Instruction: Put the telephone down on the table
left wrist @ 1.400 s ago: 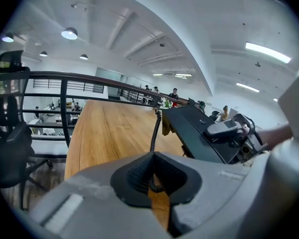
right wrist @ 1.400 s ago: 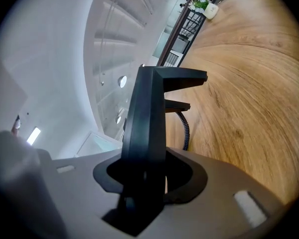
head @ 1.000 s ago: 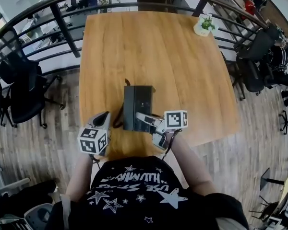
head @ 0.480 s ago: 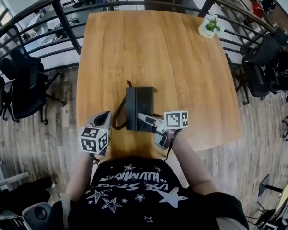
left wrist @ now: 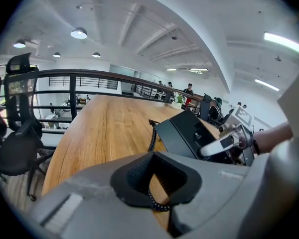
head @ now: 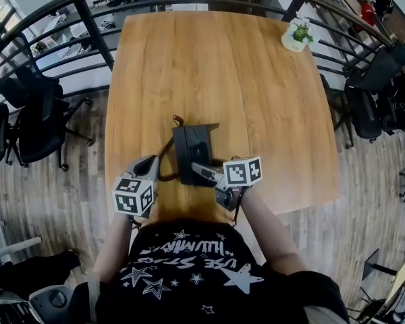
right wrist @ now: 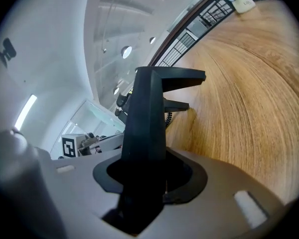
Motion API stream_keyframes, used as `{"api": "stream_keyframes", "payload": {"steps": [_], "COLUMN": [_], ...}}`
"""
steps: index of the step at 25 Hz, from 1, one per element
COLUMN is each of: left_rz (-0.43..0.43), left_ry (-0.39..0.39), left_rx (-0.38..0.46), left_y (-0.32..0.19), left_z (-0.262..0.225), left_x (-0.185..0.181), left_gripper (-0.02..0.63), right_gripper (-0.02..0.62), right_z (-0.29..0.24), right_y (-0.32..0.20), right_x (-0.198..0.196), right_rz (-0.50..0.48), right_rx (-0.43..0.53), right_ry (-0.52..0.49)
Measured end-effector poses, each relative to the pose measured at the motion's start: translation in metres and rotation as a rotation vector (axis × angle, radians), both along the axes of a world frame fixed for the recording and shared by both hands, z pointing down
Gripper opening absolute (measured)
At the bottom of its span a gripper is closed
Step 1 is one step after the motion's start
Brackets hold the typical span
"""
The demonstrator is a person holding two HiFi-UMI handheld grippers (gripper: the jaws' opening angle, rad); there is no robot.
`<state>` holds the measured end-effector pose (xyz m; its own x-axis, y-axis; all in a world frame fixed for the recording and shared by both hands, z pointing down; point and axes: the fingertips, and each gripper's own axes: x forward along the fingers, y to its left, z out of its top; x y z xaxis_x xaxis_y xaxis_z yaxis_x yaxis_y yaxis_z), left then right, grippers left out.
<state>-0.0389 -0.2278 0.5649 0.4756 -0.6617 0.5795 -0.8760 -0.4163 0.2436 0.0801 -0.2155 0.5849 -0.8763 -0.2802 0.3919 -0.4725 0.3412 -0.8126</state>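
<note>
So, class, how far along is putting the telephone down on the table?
Done: the telephone is over the table. In hand: the right gripper clamps it, tilted, not lying flat. Still to do: lay it flat and open the jaws.

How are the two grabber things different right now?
The right gripper is clamped on the black telephone, holding it tilted over the table; the left gripper holds nothing, its jaws together. The right gripper reaches in over the table, while the left gripper sits at the near edge, apart from the telephone. Both carry a cube with square markers.
</note>
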Motion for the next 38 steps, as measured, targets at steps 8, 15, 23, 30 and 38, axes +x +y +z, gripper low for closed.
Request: {"api": "stream_keyframes", "payload": {"steps": [8,15,23,30,38], "left_rz": [-0.018,-0.013,-0.001,0.018,0.017], "left_ry": [-0.004,-0.014,-0.025,-0.037,-0.038], "left_rx": [-0.010,-0.018,-0.020,-0.031,-0.024], "left_y": [0.004,0.006,0.012,0.015,0.018], "left_z": [0.002,0.003,0.003,0.003,0.000], "left_x": [0.002,0.010,0.017,0.010,0.018], "left_gripper": [0.002,0.002,0.002,0.002,0.002], "right_gripper": [0.161,0.179,0.250,0.291,0.293], "right_z": [0.000,0.007,0.016,0.025,0.026], "right_y": [-0.001,-0.003,-0.004,-0.008,-0.010], "right_x": [0.000,0.012,0.033,0.040,0.054], "right_rz": [0.017,0.049,0.048,0.026,0.031], "right_rx": [0.011,0.013,0.010,0.005,0.019], "right_ry": [0.007,0.106,0.173,0.192,0.204]}}
